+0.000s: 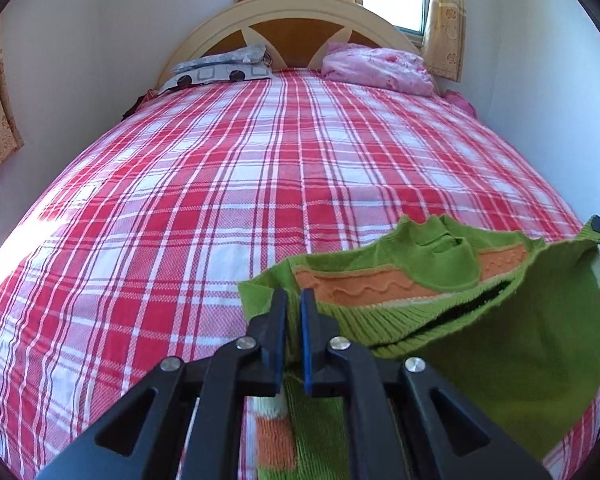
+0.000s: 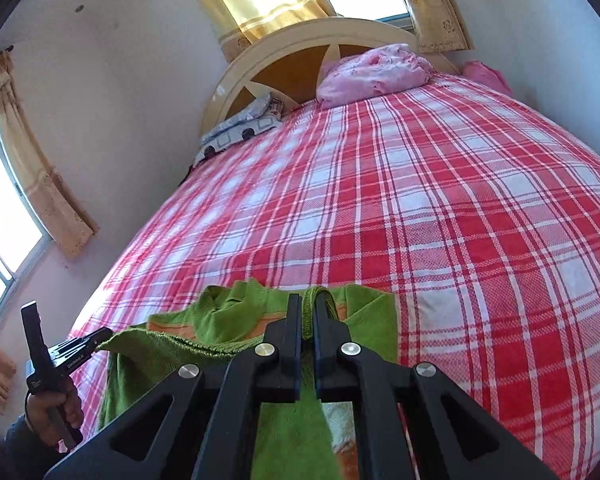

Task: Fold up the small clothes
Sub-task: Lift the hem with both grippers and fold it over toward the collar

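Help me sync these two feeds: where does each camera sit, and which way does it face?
Left wrist: on the left gripper, facing up the bed to the headboard; its fingers pinch the green sweater.
Right wrist: on the right gripper, same heading; a hand shows.
Shared: sweater, bed, headboard, and each other's gripper.

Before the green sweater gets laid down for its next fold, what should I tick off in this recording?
1. Left gripper shut on the green sweater: ok.
2. Right gripper shut on the sweater's edge: ok.
3. Sweater stretched between both grippers, not bunched: ok.
4. Plaid bedspread ahead free of other items: ok; the pillows and pink bundle lie far off at the headboard.
5. Lower hem hanging straight: cannot tell, hidden beneath the grippers.
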The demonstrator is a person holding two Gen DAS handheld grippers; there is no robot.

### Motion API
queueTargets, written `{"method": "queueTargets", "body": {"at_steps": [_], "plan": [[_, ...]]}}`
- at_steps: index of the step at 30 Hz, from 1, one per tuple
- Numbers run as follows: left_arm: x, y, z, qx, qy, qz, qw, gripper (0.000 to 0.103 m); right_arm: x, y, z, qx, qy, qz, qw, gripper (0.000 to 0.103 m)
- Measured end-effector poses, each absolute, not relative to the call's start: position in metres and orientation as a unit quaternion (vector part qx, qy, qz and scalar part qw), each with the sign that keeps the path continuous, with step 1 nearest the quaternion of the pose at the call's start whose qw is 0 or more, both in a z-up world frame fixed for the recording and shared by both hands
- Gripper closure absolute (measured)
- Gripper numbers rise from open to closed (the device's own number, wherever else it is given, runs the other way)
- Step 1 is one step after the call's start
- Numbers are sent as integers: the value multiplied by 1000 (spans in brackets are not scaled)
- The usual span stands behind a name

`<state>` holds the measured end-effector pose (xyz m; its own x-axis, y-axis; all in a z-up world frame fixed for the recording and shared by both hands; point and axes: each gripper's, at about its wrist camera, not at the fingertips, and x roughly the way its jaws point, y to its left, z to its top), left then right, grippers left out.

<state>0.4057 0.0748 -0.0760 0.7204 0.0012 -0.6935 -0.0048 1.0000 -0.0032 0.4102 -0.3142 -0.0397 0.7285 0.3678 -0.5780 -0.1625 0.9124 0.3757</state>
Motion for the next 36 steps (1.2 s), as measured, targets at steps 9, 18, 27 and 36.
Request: {"method": "queueTargets", "body": {"at_steps": [9,18,27,36], "plan": [[437,82,-104,0,384,32,923,95,468,-304,-85,133,377,115,909,99],[417,102,-93,-3,346,37,937,31,465,-325,-92,158,370,111,909,39],[422,85,-102,47,365,-10,930,31,456,-313,-79,58,386,142,910,39],[450,64,-122,62,399,-36,914,90,481,-304,-104,35,431,141,891,47]]}}
